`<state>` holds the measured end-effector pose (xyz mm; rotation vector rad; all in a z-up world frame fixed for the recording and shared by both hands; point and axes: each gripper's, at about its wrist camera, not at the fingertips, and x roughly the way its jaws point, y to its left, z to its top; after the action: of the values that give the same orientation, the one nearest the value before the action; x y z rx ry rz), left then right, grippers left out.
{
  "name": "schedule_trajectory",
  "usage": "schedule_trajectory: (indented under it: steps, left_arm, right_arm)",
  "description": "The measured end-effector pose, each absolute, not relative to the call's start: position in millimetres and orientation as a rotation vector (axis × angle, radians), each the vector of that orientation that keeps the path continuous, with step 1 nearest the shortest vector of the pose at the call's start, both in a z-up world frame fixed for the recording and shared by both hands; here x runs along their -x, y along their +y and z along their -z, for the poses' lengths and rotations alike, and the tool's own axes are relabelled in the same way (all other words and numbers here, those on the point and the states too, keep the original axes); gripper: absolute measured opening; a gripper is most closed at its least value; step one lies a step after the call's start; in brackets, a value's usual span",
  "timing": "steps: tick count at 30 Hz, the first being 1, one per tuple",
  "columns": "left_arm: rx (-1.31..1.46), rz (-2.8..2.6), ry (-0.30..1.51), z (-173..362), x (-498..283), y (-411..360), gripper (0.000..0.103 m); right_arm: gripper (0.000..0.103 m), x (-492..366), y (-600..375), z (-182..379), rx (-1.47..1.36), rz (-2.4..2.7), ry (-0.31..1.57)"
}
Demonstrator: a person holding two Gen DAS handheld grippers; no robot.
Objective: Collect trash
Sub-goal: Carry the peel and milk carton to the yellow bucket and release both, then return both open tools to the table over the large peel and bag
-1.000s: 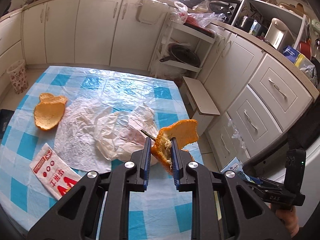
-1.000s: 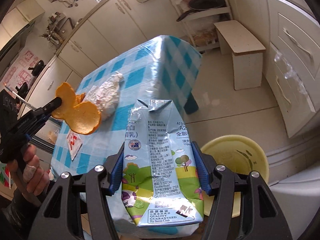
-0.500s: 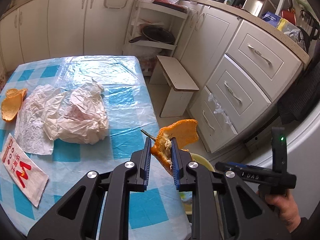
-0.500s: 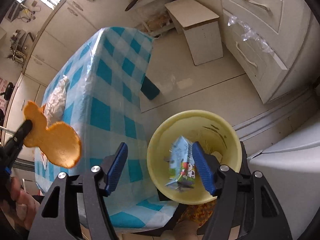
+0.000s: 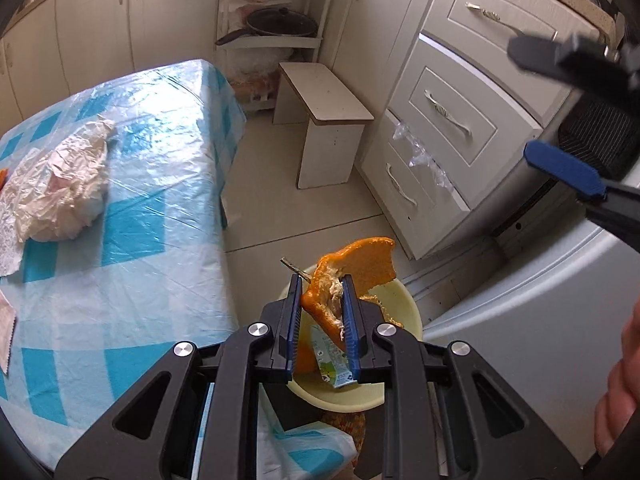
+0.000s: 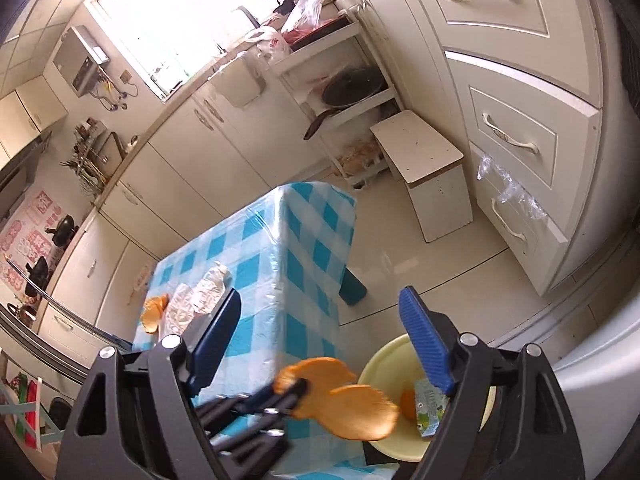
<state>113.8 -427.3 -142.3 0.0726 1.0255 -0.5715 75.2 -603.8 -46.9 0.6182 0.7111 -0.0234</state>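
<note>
My left gripper (image 5: 320, 308) is shut on a curled orange peel (image 5: 356, 264), held just above a pale yellow bowl (image 5: 404, 300) beside the table's near corner. A milk carton (image 5: 334, 364) lies inside the bowl. In the right wrist view the same peel (image 6: 352, 404) hangs over the bowl (image 6: 380, 360), with the carton (image 6: 430, 404) and an orange scrap (image 6: 408, 404) in it. My right gripper (image 6: 320, 296) is above the bowl, its jaws opening wide with nothing between them. It also shows at the upper right as the right gripper (image 5: 552, 112).
A blue-checked table (image 5: 120, 248) carries a crumpled white bag (image 5: 60, 192) and a red-and-white wrapper (image 5: 6, 332). Another peel (image 6: 154, 312) lies on its far side. A white stool (image 5: 324, 120), a drawer unit (image 5: 448, 120) and a pan shelf (image 5: 276, 28) border the floor.
The right gripper let go of the milk carton, which dropped into the bowl, then rose with jaws widening. The left gripper carried the peel from over the table to over the bowl.
</note>
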Motion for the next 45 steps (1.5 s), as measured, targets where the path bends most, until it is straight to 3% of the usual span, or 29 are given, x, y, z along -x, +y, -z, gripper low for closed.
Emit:
schedule_trajectory:
  steps: [4, 6, 15, 24, 36, 45]
  left_arm:
    - [-0.148, 0.558, 1.080, 165, -108, -458, 0.026]
    - [-0.167, 0.553, 1.094, 169, -106, -465, 0.041]
    - [-0.174, 0.547, 0.969, 113, -102, -425, 0.057]
    - [-0.117, 0.357, 0.904, 78, -139, -303, 0.062]
    - [0.215, -0.035, 0.969, 87, -205, -92, 0.063]
    - [0.306, -0.099, 1.026, 102, -209, -27, 0.064]
  right_arm:
    - [0.078, -78, -608, 47, -0.642, 0.021, 0.705]
    - [0.078, -78, -607, 46, -0.651, 0.018, 0.702]
    - [0.079, -84, -592, 30, -0.641, -0.019, 0.667]
    - [0.081, -110, -549, 34, -0.576, -0.062, 0.721]
    - [0.081, -151, -468, 50, -0.436, -0.152, 0.840]
    - [0.083, -171, -409, 67, -0.331, -0.218, 0.927]
